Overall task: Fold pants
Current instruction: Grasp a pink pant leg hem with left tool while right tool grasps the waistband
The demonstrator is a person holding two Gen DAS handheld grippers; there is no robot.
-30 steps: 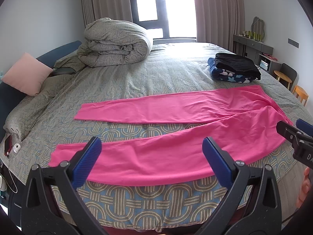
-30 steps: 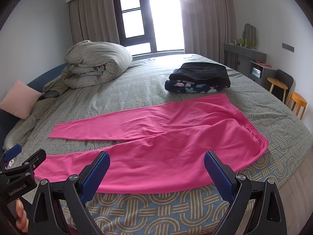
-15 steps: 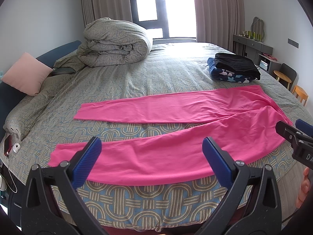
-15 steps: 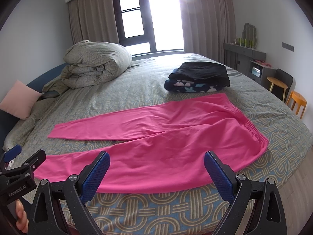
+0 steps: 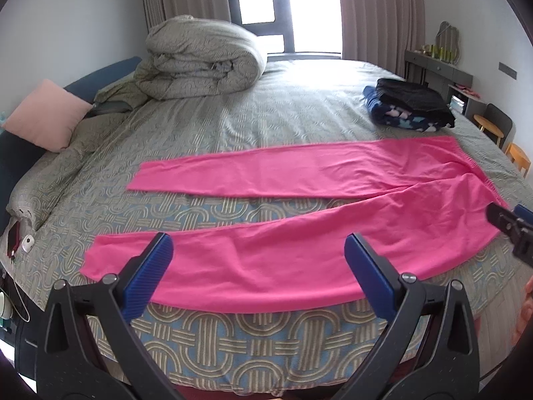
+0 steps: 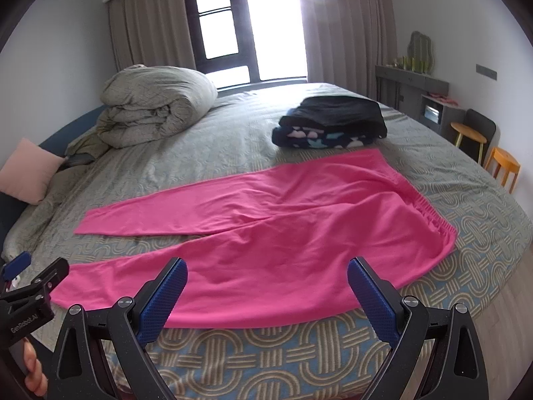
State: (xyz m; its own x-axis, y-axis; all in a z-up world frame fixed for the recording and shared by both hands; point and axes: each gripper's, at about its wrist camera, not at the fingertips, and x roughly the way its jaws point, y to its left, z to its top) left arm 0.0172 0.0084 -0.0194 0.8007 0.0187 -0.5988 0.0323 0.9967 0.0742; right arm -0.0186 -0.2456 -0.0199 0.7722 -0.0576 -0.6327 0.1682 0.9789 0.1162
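Bright pink pants lie spread flat on the bed, legs pointing left, waistband at the right; they also show in the right wrist view. The near leg runs along the bed's front edge. My left gripper is open and empty, hovering in front of the near leg's left half. My right gripper is open and empty, in front of the near leg's thigh part. Each gripper shows at the edge of the other's view.
The bed has a patterned grey cover. A rolled duvet and a pink pillow lie at the back left. A stack of folded dark clothes sits behind the waistband. Stools and a dresser stand at the right.
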